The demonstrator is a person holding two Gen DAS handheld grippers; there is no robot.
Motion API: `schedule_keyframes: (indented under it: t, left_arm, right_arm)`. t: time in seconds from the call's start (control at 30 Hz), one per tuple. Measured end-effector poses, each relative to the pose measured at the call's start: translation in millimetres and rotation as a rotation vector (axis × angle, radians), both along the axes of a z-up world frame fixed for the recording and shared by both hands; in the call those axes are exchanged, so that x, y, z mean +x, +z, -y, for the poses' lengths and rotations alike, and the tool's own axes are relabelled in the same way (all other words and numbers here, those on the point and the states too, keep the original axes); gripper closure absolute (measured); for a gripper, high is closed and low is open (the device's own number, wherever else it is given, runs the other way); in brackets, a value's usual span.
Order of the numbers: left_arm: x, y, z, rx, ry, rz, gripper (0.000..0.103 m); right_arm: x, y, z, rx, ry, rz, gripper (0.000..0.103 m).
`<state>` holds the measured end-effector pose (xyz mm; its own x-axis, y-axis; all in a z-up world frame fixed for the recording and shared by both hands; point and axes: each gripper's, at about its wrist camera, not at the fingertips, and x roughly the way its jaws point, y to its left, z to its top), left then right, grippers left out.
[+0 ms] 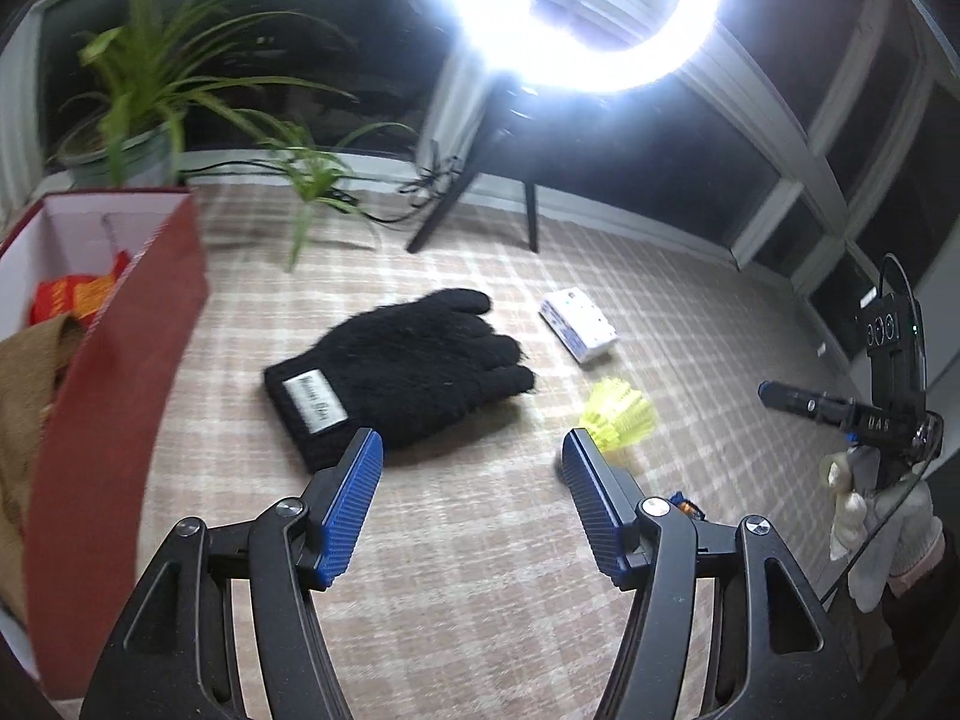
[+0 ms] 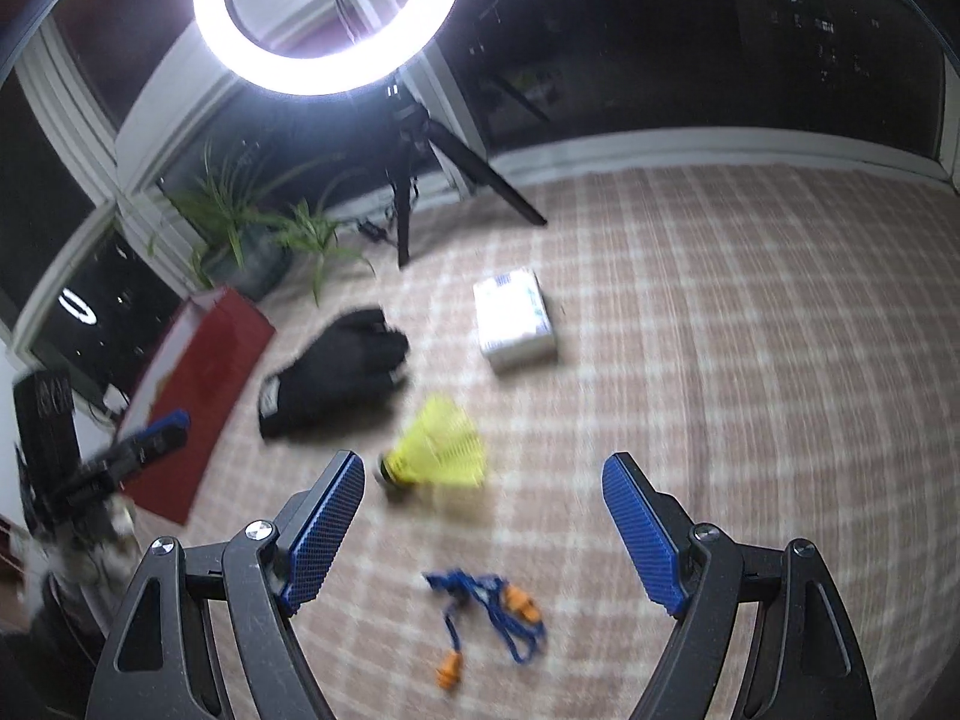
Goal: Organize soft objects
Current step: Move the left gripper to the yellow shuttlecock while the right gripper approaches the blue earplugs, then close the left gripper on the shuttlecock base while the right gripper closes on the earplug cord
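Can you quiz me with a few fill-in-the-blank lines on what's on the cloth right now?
1. The black glove lies flat beside the open ____ box.
2. The shuttlecock on the cloth is ____ in colour.
3. The blue cord in front of the right tongs carries ____ earplugs.
4. Both the left tongs and the right tongs are ____, holding nothing.

Missing words: red; yellow; orange; open
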<state>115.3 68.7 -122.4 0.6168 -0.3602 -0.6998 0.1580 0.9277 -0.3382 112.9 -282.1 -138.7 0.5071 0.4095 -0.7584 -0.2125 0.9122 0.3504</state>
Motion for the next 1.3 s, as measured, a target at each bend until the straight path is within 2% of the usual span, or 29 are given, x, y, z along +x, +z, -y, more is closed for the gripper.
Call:
schedule_keyframes:
  t: [0.27, 0.47, 0.6, 0.77, 1.1, 1.3]
  left_arm:
    - [16.9, -14.3, 56.4, 0.075, -0.168, 0.023, 0.041]
    - [26.4, -34.3, 101.8, 0.184, -0.309, 0.044, 0.041]
    - [35.0, -49.5, 120.0, 0.217, -0.361, 0.025, 0.041]
    - [43.4, -57.3, 129.3, 0.230, -0.384, 0.027, 0.041]
    - [59.3, -75.4, 145.3, 0.304, -0.454, 0.019, 0.041]
    - [69.1, -85.8, 147.6, 0.298, -0.451, -0.011, 0.041]
  right_arm:
    - [-32.5, -34.1, -1.7, -0.046, -0.034, 0.008, 0.024]
    - [-49.2, -52.8, -20.2, -0.137, -0.002, 0.025, 0.024]
    - [-53.9, -61.3, -29.3, -0.166, 0.008, 0.026, 0.024]
    - [-54.2, -72.7, -38.3, -0.183, 0.016, 0.004, 0.024]
    - [-49.6, -88.3, -59.6, -0.232, 0.020, -0.024, 0.024]
    - [-41.6, -95.9, -66.0, -0.259, 0.025, -0.043, 0.024]
